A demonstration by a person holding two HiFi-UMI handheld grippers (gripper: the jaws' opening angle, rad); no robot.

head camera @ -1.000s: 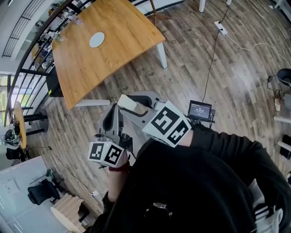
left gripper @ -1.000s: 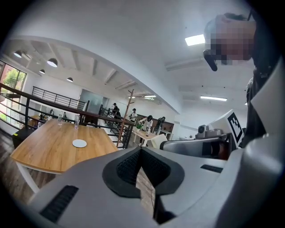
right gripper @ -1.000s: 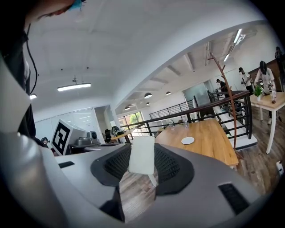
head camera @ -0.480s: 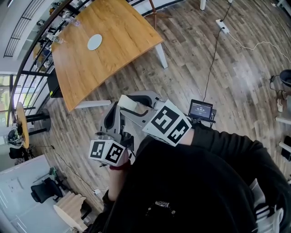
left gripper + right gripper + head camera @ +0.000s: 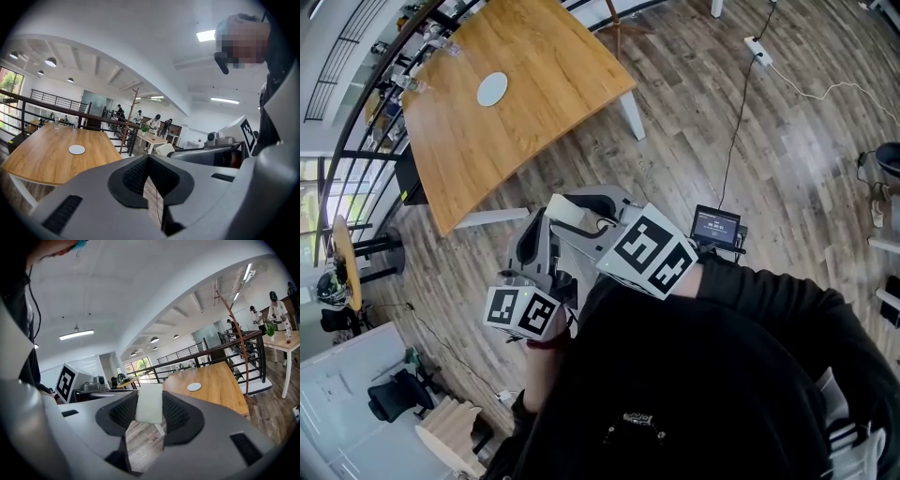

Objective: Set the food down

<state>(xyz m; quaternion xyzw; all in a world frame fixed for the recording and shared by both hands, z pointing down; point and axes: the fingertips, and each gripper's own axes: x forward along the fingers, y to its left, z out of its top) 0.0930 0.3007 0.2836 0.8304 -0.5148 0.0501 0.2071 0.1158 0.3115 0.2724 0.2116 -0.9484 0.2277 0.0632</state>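
Bright, even indoor light: daylight from windows (image 5: 7, 79) beyond the long honey-coloured wooden table (image 5: 516, 103), a white ceiling strip lamp (image 5: 76, 334) left of it. Pale glare on the plank floor (image 5: 797, 141) right of the table. Wide-angle lenses bend the black metal railing (image 5: 205, 358) behind it; corners darken. The pale rectangular food slab (image 5: 150, 403) stays sharp.

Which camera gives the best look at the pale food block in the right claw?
The right gripper view: the pale food block sits clamped between the right claw's pads. The head view shows it small from above; the left gripper view, a distant glimpse.
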